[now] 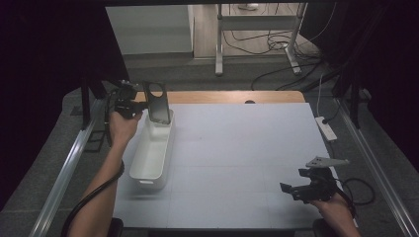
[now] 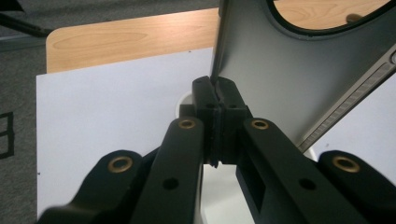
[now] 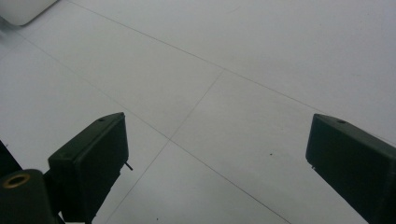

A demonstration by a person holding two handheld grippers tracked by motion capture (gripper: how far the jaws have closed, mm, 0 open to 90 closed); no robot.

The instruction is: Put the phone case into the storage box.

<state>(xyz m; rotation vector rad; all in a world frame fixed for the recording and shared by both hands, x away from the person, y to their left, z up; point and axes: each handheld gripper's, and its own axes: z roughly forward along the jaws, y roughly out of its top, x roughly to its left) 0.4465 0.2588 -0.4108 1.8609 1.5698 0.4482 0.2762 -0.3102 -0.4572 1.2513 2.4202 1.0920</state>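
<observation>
The high view shows the left gripper (image 1: 132, 104) at the far left of the tabletop (image 1: 237, 148), holding a dark phone case (image 1: 157, 102) upright over the far end of a white tray (image 1: 154, 150). The left gripper view adds the detail: its fingers (image 2: 205, 95) are clenched on the case's (image 2: 280, 79) thin edge. The right gripper (image 1: 291, 188) rests near right, its fingers (image 3: 93, 154) spread wide with nothing between them.
</observation>
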